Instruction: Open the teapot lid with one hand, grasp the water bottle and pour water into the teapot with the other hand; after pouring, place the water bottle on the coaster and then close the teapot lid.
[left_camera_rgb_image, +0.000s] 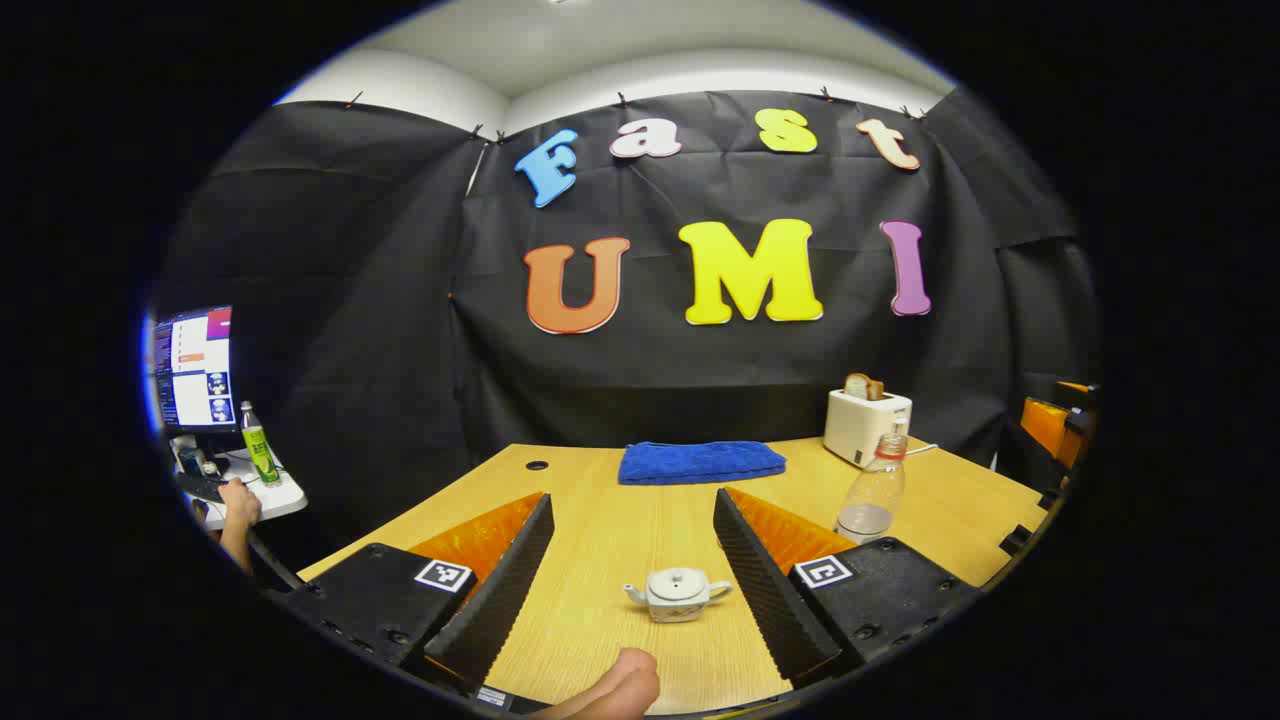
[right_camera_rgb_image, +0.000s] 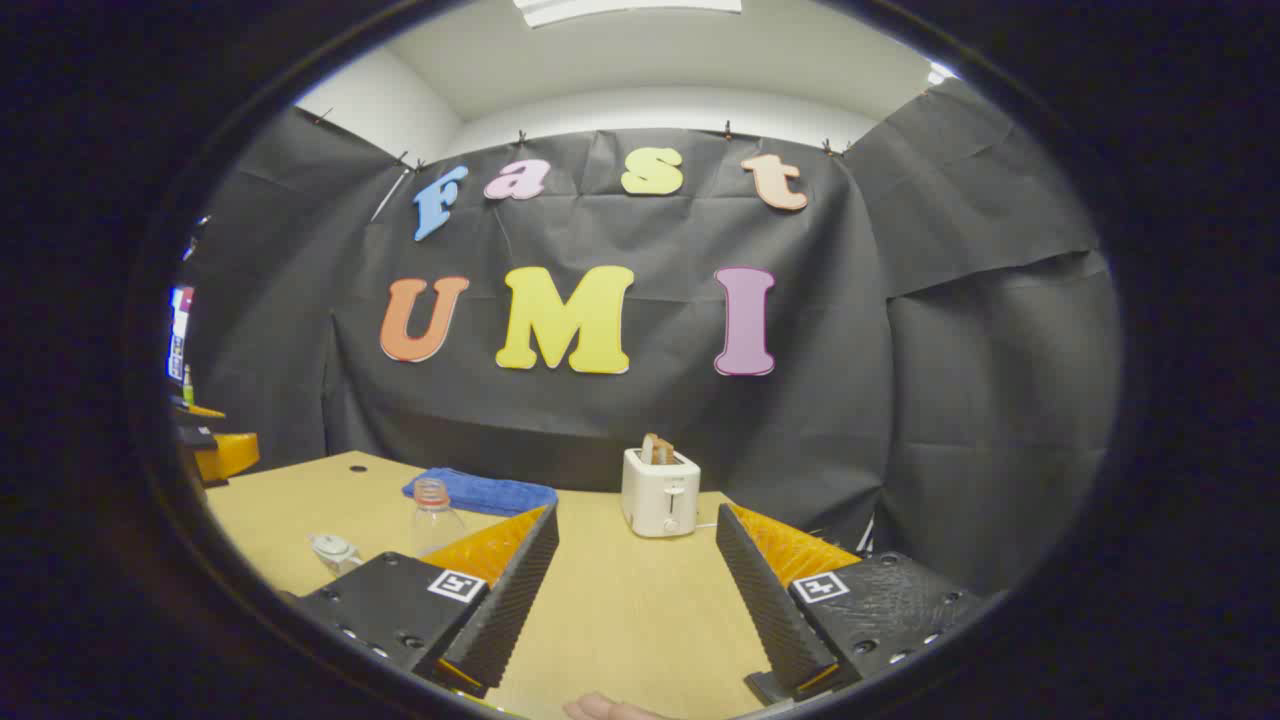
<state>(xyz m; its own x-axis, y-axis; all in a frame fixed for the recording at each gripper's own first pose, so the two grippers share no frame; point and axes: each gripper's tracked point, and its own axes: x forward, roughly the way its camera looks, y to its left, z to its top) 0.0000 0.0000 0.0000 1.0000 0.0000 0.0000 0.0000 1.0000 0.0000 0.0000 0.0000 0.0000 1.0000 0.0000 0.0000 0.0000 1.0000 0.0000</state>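
A small white teapot (left_camera_rgb_image: 677, 594) with its lid on sits on the wooden table (left_camera_rgb_image: 640, 510), straight ahead between the spread fingers of my left gripper (left_camera_rgb_image: 633, 515), which is open and holds nothing. A clear water bottle (left_camera_rgb_image: 873, 488) with a little water stands upright to the right of it, beyond the right finger. In the right gripper view the bottle (right_camera_rgb_image: 433, 514) and the teapot (right_camera_rgb_image: 334, 549) appear at the far left, partly behind the left finger. My right gripper (right_camera_rgb_image: 638, 527) is open over bare table, facing the toaster.
A folded blue towel (left_camera_rgb_image: 700, 462) lies at the table's far side. A white toaster (right_camera_rgb_image: 660, 491) with bread in it stands at the back right. A person's hand (left_camera_rgb_image: 238, 500) rests at a side desk with a monitor (left_camera_rgb_image: 192, 368) and a green bottle (left_camera_rgb_image: 259, 446).
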